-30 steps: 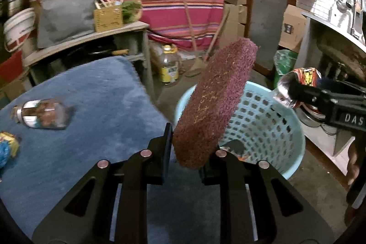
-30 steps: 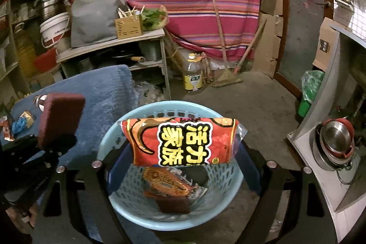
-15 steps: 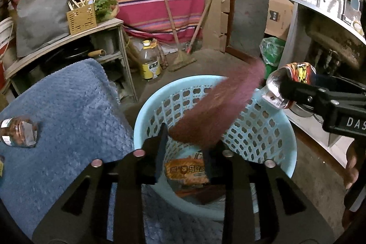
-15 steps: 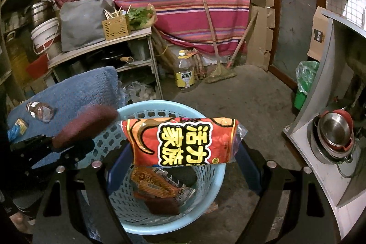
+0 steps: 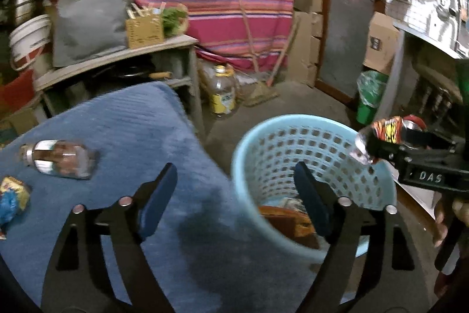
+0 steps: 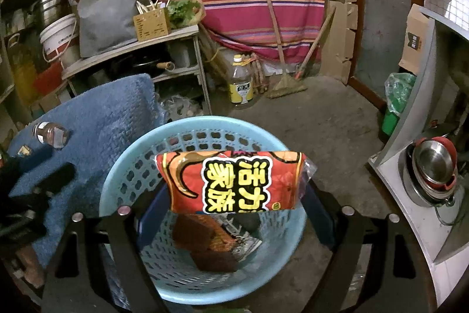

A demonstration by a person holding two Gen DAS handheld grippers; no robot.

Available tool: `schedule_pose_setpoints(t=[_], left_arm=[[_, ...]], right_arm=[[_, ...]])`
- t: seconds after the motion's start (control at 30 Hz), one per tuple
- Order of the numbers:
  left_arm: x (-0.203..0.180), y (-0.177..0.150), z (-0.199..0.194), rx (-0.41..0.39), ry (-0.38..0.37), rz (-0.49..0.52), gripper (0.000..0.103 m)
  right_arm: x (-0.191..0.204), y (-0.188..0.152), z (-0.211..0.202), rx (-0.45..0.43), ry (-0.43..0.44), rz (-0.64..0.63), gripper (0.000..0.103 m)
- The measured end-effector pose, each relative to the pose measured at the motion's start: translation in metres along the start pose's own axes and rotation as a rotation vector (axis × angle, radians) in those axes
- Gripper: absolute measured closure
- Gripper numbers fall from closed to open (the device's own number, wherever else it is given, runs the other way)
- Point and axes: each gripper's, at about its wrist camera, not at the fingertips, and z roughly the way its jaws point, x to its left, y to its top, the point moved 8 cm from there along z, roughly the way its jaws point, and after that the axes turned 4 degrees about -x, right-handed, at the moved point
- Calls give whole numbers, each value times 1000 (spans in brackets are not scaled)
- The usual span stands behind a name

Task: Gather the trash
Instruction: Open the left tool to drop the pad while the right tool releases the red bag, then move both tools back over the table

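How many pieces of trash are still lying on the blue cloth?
2 visible: a glass jar lying on its side on the blue cloth, and a blue-yellow wrapper at the cloth's left edge, nearer the camera. More may lie outside the view.

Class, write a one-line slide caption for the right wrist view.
Right claw holds a red snack wrapper above the light-blue laundry basket, trash already inside.

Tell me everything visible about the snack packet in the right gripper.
The snack packet is a glossy plastic wrapper, orange-red with bold yellow characters outlined in black and white. It is held crosswise between the right gripper's fingers, above the pale blue basket, apart from the trash inside. A clear crimped end shows at its right edge.
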Motion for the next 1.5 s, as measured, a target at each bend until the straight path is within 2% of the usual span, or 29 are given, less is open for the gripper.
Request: schedule_pose_setpoints(t=[0.07, 0.4, 0.7, 0.87, 1.1, 1.27, 1.43, 1.5], left_arm=[[16, 2, -9, -16, 36, -8, 14], [89, 1, -45, -51, 131, -76, 9], [144, -16, -66, -53, 183, -115, 7], [181, -28, -81, -57, 233, -127, 6], [243, -44, -111, -83, 340, -144, 6], [298, -62, -131, -87, 446, -158, 5], [352, -84, -138, -51, 507, -234, 6], [369, -90, -138, -26, 507, -264, 6]], right_arm=[[9, -1, 5, 7, 7, -2, 20], [27, -6, 32, 67, 0, 82, 4], [42, -15, 35, 62, -40, 115, 4], [86, -8, 15, -22, -17, 57, 4], [189, -7, -18, -144, 102, -75, 4], [244, -21, -20, -135, 170, -140, 4], [275, -34, -8, -100, 188, -185, 4], [285, -36, -4, -93, 192, -196, 4]])
